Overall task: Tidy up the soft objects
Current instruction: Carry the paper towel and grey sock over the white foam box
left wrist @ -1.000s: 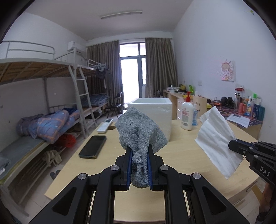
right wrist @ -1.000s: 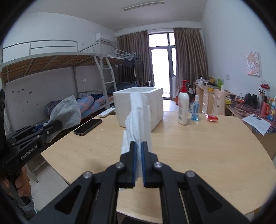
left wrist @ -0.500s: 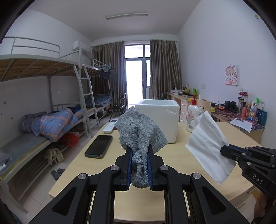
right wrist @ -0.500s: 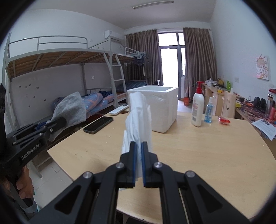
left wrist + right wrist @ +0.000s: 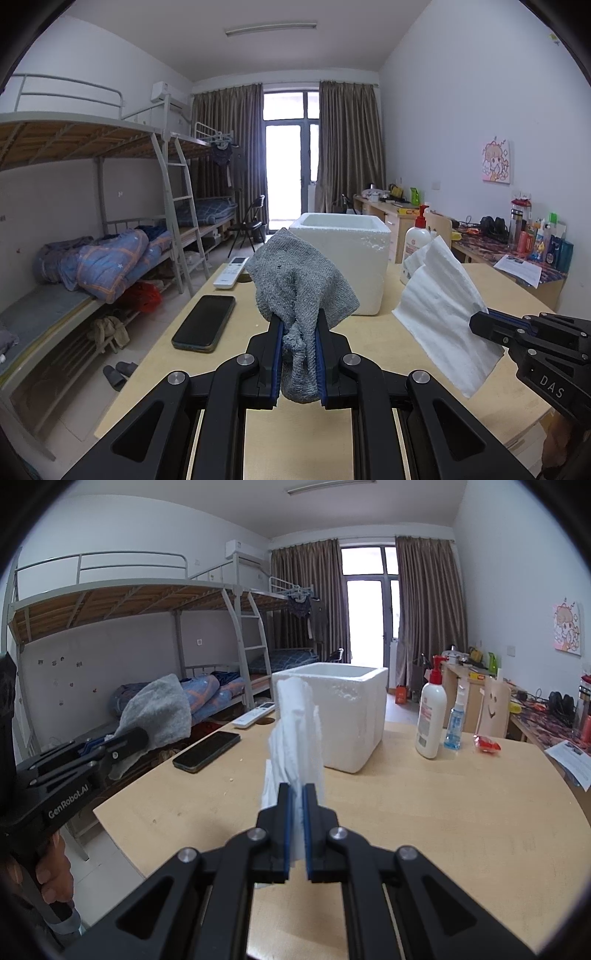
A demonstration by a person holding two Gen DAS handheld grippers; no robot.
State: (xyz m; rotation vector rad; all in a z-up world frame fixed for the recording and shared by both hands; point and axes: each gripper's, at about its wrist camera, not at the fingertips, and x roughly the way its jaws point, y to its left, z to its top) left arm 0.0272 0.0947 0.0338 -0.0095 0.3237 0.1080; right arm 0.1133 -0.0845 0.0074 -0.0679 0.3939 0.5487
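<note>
Aloft above the near edge of the table (image 5: 369,339), the left claw (image 5: 298,354) is clamped on a bunched grey knit cloth (image 5: 299,284), while the right claw (image 5: 296,827) pinches a folded white paper towel (image 5: 295,734) that stands upright between its fingers. Straight ahead of both, and farther across the table, sits an open-topped white foam box (image 5: 343,251), its mouth facing up. From the left view the box lies just behind the grey cloth, slightly to the right; from the right view it stands directly behind the towel. Judged from these angles, the two claws appear about equally distant from the box. A black phone (image 5: 205,323) lies flat to the left, well clear of that line.
</note>
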